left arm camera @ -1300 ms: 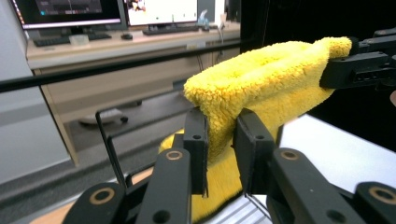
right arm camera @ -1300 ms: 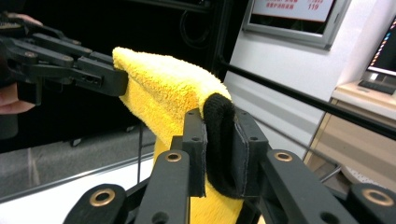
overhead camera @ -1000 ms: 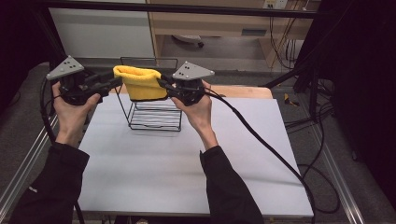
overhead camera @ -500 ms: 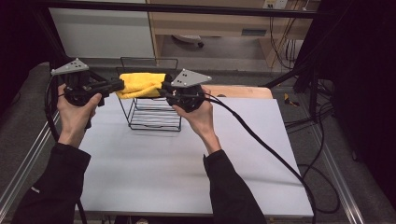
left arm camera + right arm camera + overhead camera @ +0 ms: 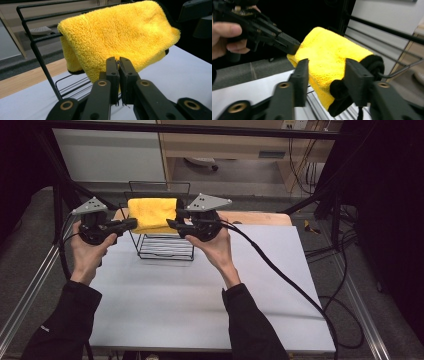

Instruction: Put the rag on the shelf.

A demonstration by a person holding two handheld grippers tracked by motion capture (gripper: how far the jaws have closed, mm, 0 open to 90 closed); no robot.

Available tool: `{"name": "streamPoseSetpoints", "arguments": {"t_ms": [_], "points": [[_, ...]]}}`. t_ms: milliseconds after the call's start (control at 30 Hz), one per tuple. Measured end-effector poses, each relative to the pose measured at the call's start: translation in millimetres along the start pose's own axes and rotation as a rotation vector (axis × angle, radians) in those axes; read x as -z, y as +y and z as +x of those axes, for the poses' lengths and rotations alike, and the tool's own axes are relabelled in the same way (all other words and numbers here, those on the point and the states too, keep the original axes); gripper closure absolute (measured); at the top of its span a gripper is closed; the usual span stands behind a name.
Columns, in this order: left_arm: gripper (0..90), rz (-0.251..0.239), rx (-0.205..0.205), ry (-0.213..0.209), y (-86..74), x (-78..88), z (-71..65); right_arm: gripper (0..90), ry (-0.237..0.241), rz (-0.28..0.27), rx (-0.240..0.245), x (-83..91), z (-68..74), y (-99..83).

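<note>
The white table (image 5: 200,305) carries a black wire rack (image 5: 165,245) near its far edge, and a folded yellow towel (image 5: 152,214) lies draped over the rack's top bars, hanging down on both sides. In the high view the person's two hands come in at either end of the towel. The left tongs (image 5: 118,62) are pressed narrow, jaws nearly together on the lower edge of the towel (a pinch of the pile seems caught between them). The right tongs (image 5: 328,75) stand wide, jaws apart around the towel's other end, where a dark trim shows, with nothing gripped yet. The step in hand looks like settling or taking the towel on the rack. The next move would call for the right tongs to close on that end before any pull or lift.
</note>
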State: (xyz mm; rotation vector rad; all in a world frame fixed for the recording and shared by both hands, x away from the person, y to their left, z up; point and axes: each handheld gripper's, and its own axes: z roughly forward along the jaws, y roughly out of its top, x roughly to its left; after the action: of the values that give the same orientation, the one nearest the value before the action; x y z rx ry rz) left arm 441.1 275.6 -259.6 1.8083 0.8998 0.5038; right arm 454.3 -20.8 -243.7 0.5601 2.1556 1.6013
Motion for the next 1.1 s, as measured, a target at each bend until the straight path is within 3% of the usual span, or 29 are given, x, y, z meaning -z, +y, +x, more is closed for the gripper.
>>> {"name": "streamPoseSetpoints", "arguments": {"t_ms": [100,200,400,500,700,867,1100], "points": [[85.2,0.013,-0.011,0.017,-5.9,-4.4,-0.6,74.9,-0.007,0.041,-0.036,-6.7,-2.2,-7.4],[85.6,0.021,-0.011,0.027,-12.0,-9.3,1.4,81.2,-0.011,0.083,-0.071,-14.9,-4.7,-18.8],[87.1,0.008,-0.009,0.04,-20.6,-17.8,4.7,83.5,-0.041,0.108,-0.138,-28.3,-12.9,-39.3],[87.2,0.0,-0.001,0.042,-22.4,-20.5,5.5,82.0,-0.046,0.105,-0.145,-32.4,-14.3,-43.5],[81.0,-0.008,-0.004,0.036,-22.3,-10.6,2.6,70.1,-0.033,0.079,-0.126,-23.8,-7.6,-38.6],[64.0,0.011,-0.009,0.051,-26.5,3.2,-0.8,51.4,-0.025,0.041,-0.145,-3.1,-4.8,-29.8],[44.8,0.042,-0.024,0.051,-45.9,8.8,-4.8,30.6,-0.046,0.062,-0.169,23.7,-7.9,-36.5]]}}
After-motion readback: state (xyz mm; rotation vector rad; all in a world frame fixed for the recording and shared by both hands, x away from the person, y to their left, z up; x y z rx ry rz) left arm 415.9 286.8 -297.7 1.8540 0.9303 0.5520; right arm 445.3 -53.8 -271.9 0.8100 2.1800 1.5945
